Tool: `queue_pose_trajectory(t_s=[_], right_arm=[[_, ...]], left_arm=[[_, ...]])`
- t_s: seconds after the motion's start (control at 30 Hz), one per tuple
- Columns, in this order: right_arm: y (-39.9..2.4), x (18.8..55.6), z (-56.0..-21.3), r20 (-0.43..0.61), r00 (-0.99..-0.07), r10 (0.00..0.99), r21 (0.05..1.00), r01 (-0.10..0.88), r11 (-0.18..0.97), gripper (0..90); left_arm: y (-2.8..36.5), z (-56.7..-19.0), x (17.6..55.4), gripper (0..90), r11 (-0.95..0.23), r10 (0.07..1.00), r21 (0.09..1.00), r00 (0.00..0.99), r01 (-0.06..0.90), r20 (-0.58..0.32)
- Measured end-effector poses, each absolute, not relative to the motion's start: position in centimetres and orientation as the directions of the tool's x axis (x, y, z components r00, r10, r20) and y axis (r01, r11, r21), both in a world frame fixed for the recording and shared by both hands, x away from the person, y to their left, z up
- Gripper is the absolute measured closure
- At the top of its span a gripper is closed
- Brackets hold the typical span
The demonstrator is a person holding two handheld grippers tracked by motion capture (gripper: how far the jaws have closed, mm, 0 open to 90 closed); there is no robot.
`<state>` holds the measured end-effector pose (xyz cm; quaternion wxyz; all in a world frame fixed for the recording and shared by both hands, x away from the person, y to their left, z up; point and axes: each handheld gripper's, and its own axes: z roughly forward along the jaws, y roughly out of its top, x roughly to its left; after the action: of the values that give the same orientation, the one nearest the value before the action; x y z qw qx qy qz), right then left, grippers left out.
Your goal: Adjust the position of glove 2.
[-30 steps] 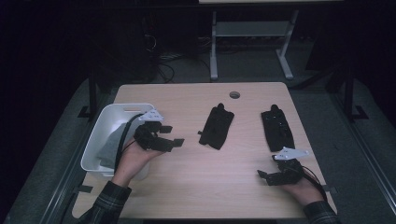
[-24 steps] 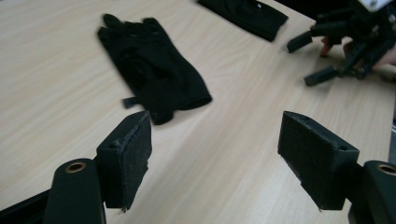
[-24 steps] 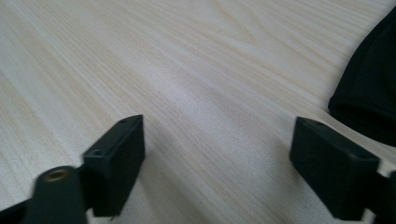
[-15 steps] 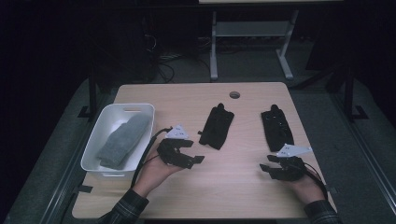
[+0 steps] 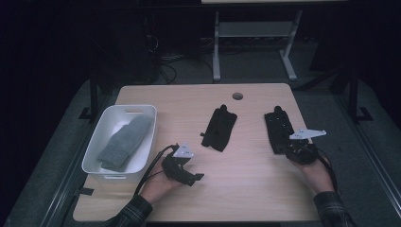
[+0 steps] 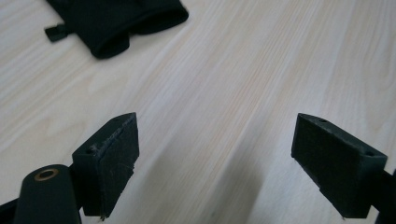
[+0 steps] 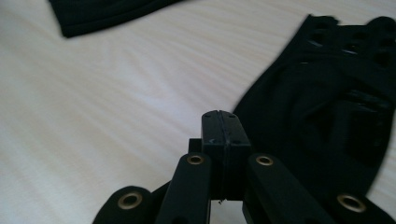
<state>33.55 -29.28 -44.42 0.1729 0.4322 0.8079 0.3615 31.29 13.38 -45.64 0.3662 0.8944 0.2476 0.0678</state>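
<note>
Right glove: the black perforated fabric glove (image 5: pixel 280 132) lay flat near the table's right edge, just ahead of your right gripper (image 5: pixel 299 150).
Right gripper: its jaws had just been closing and met with nothing between them; the glove sat just beside the tips (image 7: pixel 327 112).
Middle glove: a second black fabric glove (image 5: pixel 219 127) lay well apart at the table's centre, untouched.
Left gripper: your left gripper (image 5: pixel 182 166) had its jaws spread wide over bare wood, holding nothing.
Done: one grey knitted woolly piece (image 5: pixel 124 142), probably a glove or sock, rested in the white plastic bin (image 5: pixel 106 127).
Left: both black gloves likely awaited binning.
Table: pale matte wood-grain top (image 5: pixel 246 189).
</note>
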Motion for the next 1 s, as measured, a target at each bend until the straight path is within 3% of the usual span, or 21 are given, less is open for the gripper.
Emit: queue_pose_trajectory(t_s=[0.47,1.0], right_arm=[[-32.2,36.8,-46.3,0.031,-0.488,0.872,0.686,0.645,0.336,89.9],[-31.5,36.0,-46.3,0.031,-0.556,0.831,0.653,0.641,0.404,89.9]], left_arm=[[13.8,-47.2,31.6,12.5,-0.637,0.505,0.67,0.863,0.381,-0.011],[14.6,-47.8,31.6,12.5,-0.607,0.479,0.721,0.878,0.334,-0.004]])
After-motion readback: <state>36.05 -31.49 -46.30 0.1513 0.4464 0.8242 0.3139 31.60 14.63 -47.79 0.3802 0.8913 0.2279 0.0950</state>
